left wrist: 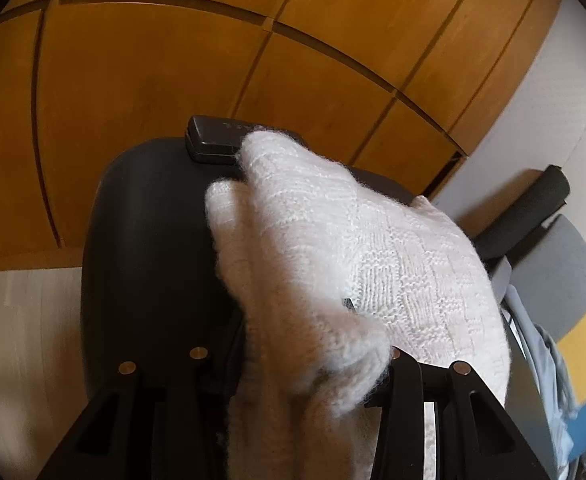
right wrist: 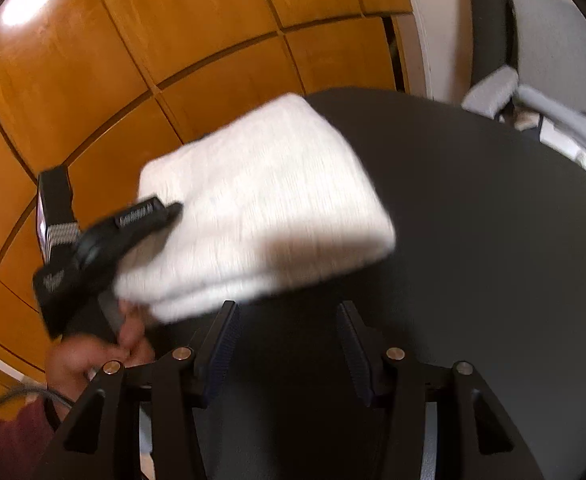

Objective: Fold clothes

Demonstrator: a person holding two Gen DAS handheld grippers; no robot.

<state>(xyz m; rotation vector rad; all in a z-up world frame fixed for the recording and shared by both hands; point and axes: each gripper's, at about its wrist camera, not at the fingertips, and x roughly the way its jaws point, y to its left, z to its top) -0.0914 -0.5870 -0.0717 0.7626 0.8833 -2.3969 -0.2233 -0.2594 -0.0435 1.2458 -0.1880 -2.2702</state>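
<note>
Setting: a domestic room, apparently a bedroom or living space. Indicators: a wall of honey-coloured wooden cupboard doors (left wrist: 153, 80) with narrow seams; pale wood-look flooring (left wrist: 21, 340); a white wall (left wrist: 533, 120); an upholstered grey chair (left wrist: 553, 272) with a black armrest; a round dark worktop (right wrist: 473, 240).

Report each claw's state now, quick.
Left claw: shut on the white sweater.
Right claw: open, holding nothing, above the dark table.
</note>
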